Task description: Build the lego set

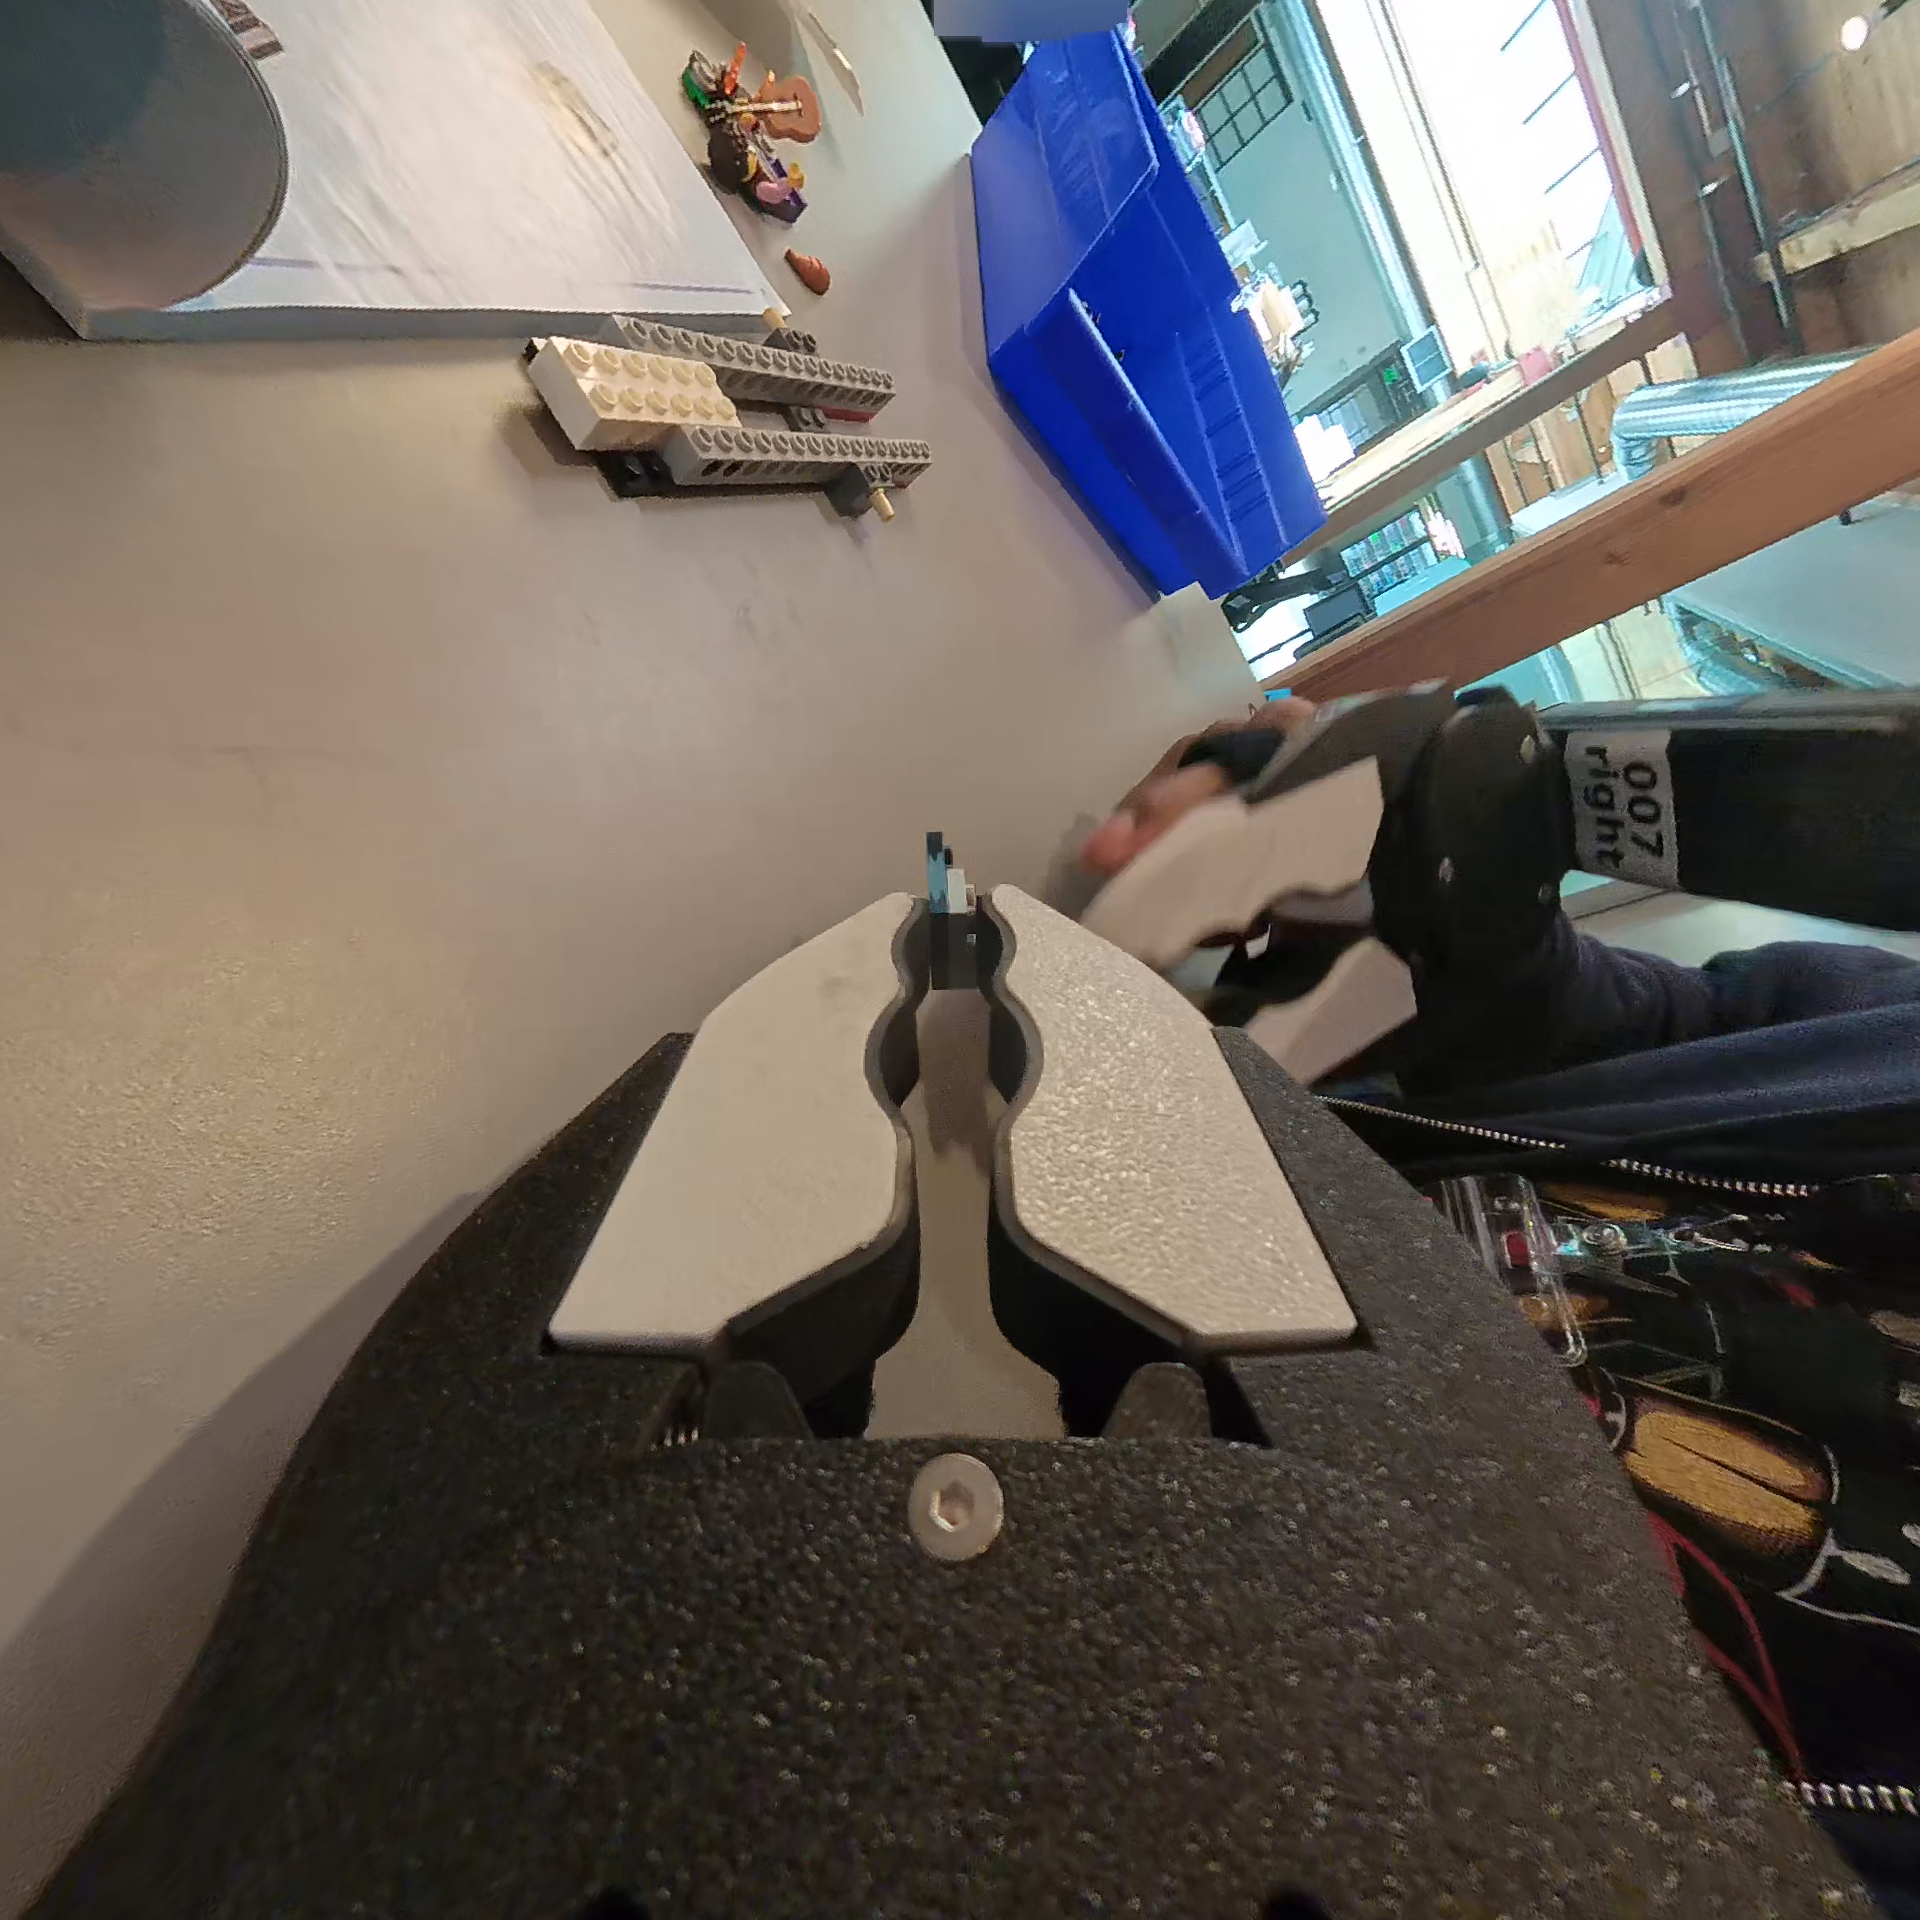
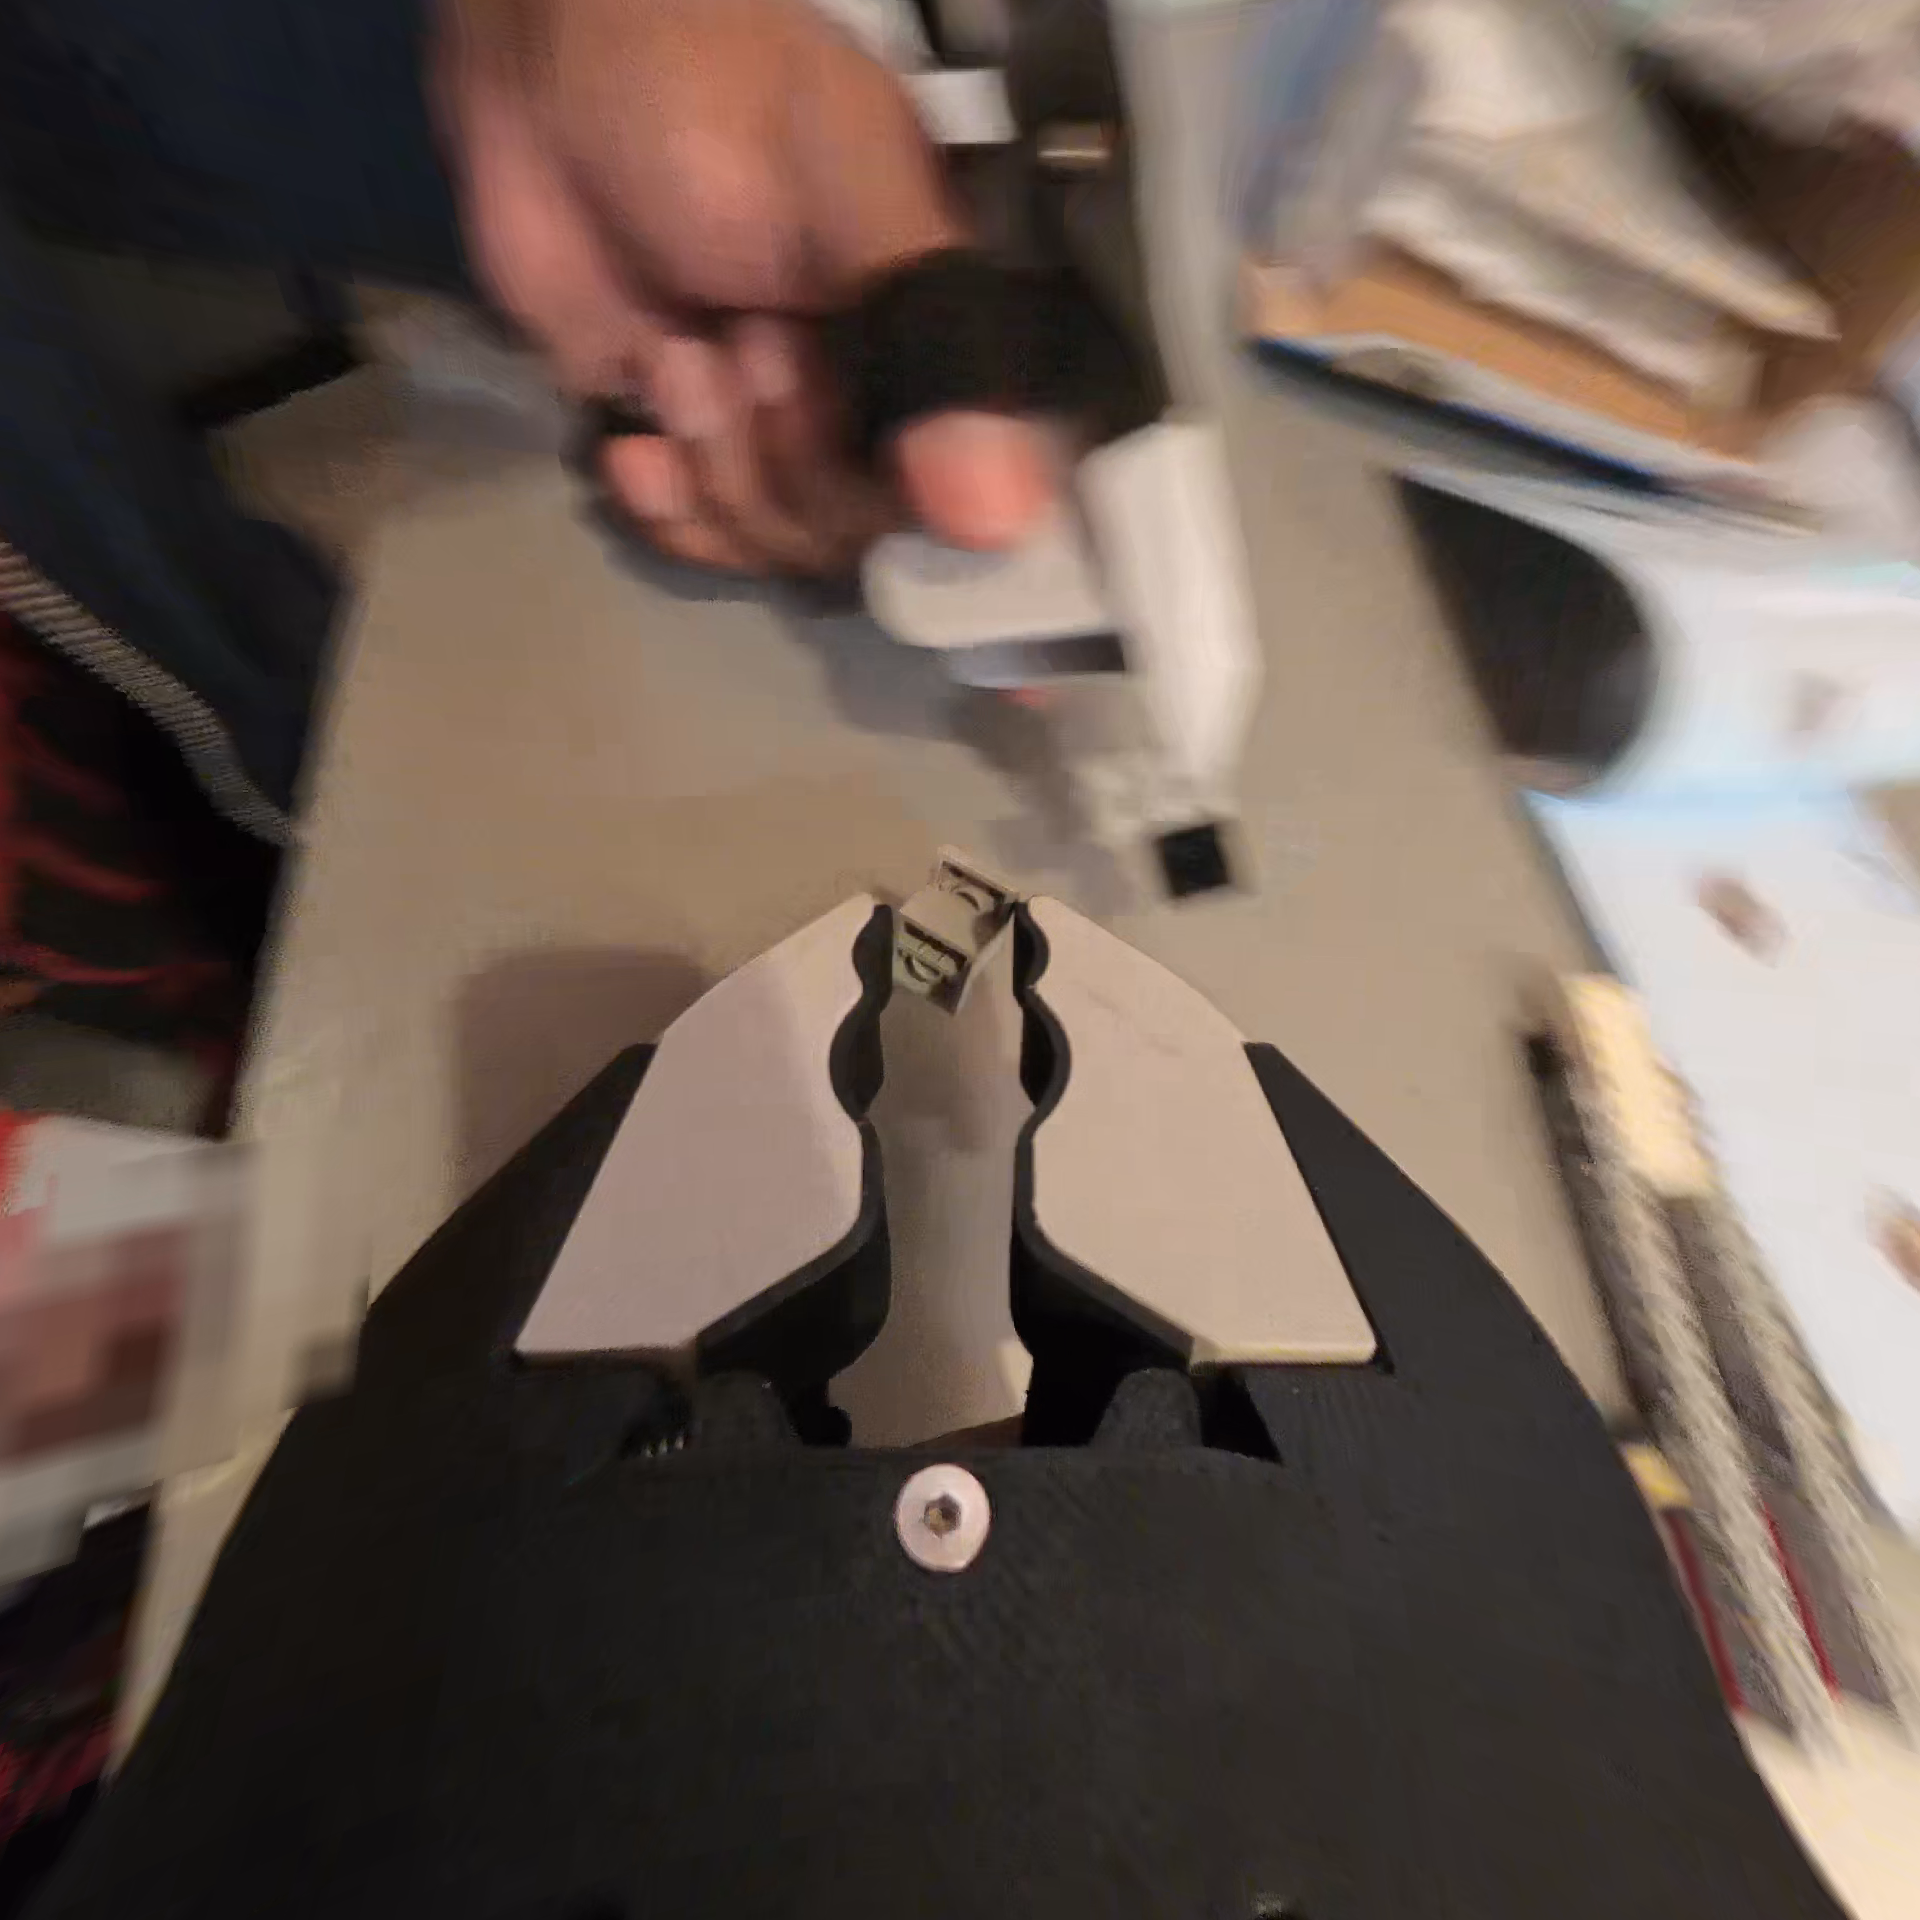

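Left gripper (image 1: 948, 914) has its jaws nearly together on a small black, blue and white brick piece (image 1: 948, 935), which stands upright between the fingertips and pokes out past them above the beige tabletop (image 1: 416, 779). Right gripper (image 2: 951, 940) has its jaws a little wider, clamped on a small gray brick (image 2: 948, 948) that sits tilted at the fingertips; both inner faces appear to touch it. Seen from the left wrist, the right gripper comes in from the right side, blurred, with a hand (image 1: 1164, 800) wrapped around its grip. From the right wrist, the left gripper shows ahead, blurred, its black piece facing the camera just beyond the gray brick, apart from it. Farther off on the table lies a long build of gray and cream bricks (image 1: 727, 416), beside a white mat (image 1: 468, 187) with a heap of small colorful pieces (image 1: 748, 135) at its edge. A blue bin (image 1: 1122, 343) stands behind them.
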### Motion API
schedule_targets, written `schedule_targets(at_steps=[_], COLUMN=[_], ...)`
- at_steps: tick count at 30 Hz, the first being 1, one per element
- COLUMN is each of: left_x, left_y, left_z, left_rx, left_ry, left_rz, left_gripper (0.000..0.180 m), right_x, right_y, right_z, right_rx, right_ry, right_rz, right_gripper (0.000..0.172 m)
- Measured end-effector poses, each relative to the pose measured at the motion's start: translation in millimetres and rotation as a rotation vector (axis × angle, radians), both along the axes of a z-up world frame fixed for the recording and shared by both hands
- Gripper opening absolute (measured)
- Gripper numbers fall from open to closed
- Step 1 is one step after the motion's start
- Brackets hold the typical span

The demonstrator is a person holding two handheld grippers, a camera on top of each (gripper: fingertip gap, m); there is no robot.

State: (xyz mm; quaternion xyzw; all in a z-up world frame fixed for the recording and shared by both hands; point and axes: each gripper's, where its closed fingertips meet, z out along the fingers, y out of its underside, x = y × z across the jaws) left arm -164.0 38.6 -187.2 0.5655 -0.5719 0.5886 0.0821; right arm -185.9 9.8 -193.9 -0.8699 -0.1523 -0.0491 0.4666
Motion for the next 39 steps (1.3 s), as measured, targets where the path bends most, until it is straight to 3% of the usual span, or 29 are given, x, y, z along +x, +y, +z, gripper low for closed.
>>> schedule_targets(at_steps=[3,6,11,16,21,26,32,39], left_x=[0,-3,0,2,3,2,0,-2], left_y=[-6,-16,-21,-23,-23,-24,-25,-27], left_z=[-6,-12,-19,-19,-18,-18,-18,-17], left_rx=[0.026,0.048,0.048,0.031,0.013,0.005,0.008,0.004], left_ry=[0.029,0.069,0.123,0.137,0.144,0.147,0.142,0.138], left_rz=[-0.030,-0.095,-0.132,-0.150,-0.157,-0.170,-0.181,-0.200], left_gripper=[0.008,0.008,0.008,0.008,0.008,0.008,0.008,0.008], right_x=[52,73,85,81,73,76,86,82], right_y=[-10,-14,-15,-17,-17,-9,-14,-16], right_z=[9,10,-9,-27,-23,-1,-19,-32], right_rx=[0.075,0.081,-0.036,-0.157,-0.170,-0.140,-0.384,-0.546], right_ry=[-0.077,-0.151,-0.212,-0.118,0.048,0.135,0.200,0.313], right_rz=[-0.278,-0.399,-0.480,-0.497,-0.415,-0.139,0.156,0.240], right_gripper=[0.022,0.022,0.022,0.023,0.035,0.035,0.023,0.014])
